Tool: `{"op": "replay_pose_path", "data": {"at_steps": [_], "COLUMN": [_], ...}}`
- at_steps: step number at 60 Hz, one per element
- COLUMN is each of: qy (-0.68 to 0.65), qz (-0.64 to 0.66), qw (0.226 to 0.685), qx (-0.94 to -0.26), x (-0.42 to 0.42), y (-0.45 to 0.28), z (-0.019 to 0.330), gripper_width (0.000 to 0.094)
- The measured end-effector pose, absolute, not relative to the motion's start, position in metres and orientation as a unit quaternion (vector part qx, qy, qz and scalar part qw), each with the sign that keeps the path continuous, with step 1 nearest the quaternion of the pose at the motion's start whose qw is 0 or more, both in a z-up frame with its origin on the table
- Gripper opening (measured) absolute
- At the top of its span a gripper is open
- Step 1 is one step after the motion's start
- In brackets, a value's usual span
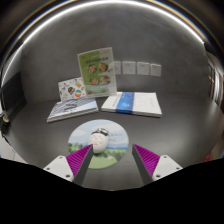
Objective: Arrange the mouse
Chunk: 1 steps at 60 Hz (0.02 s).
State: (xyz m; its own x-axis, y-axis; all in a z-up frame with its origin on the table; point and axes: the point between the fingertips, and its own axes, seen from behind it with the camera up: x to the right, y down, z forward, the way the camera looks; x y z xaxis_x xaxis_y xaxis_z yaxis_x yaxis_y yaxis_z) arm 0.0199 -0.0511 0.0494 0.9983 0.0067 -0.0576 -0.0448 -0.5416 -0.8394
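Observation:
A round mouse mat (pixel 105 141) with a green and pale printed picture lies on the grey table just ahead of my fingers. A small white mouse (pixel 99 131) with dark markings sits near the middle of the mat. My gripper (pixel 112 163) is open and empty. Its two purple pads (pixel 82 159) stand wide apart at either side of the mat's near edge. The mouse lies beyond the fingertips, not between them.
Beyond the mat lie a closed book (pixel 72 108) to the left and an open white and blue booklet (pixel 132 103) to the right. An upright picture book (pixel 96 70) and a smaller card (pixel 70 88) stand behind them against the wall.

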Motion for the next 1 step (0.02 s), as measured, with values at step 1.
{"op": "replay_pose_path", "data": {"at_steps": [1], "qy": [0.013], "qz": [0.026], "qw": [0.479], "qx": [-0.877], "x": [0.0268], "y": [-0.0569], "z": [0.0507], "gripper_width": [0.0841]}}
